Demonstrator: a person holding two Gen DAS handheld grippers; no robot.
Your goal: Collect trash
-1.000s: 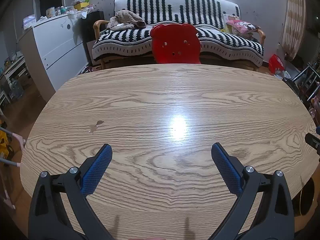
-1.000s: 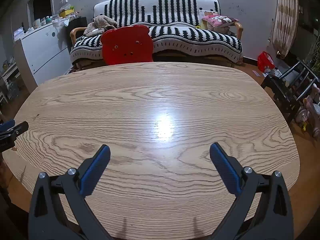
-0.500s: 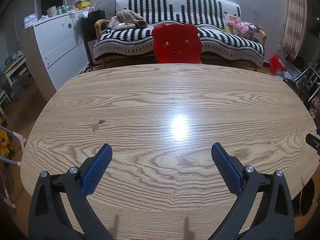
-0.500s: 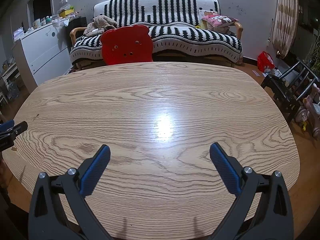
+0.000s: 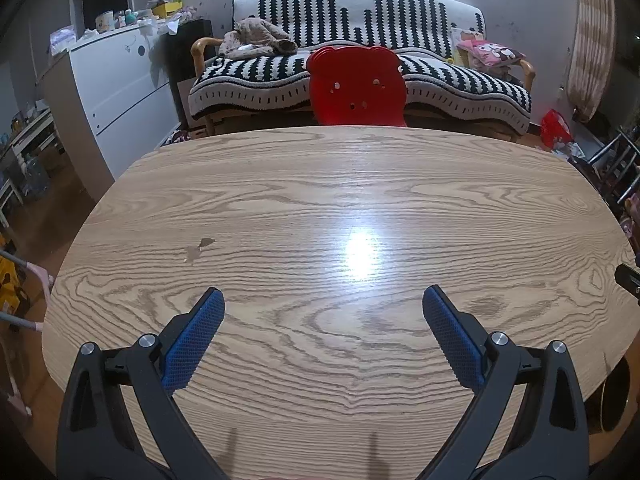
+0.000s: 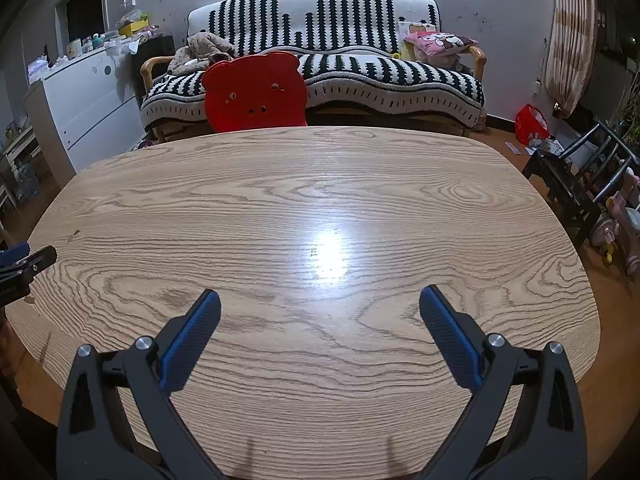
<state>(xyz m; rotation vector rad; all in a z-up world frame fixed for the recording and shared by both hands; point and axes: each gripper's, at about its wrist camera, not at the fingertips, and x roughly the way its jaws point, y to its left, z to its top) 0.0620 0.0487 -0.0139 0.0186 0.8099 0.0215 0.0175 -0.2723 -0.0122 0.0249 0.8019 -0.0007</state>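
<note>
Left gripper [image 5: 323, 307], right gripper [image 6: 320, 310]: fingers spread, holding nothing. Counter [image 5: 320, 184] shows no trash; small stain [image 5: 200, 246] at 10 o'clock. Step: search. Next: locate trash.

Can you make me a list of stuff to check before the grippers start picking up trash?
1. Left gripper open and empty: ok, its blue pads stand wide apart.
2. Right gripper open and empty: ok, same wide stance.
3. Trash to grab on the wooden table: not ok, only a small stain shows, no loose pieces.
4. Bin or bag to drop trash into: cannot tell, none in either view.
5. Grippers clear of each other: ok, each sees only the other's tip at the edge of its view.
6. Far side clear: not ok, a red chair stands against the table's far edge.
</note>
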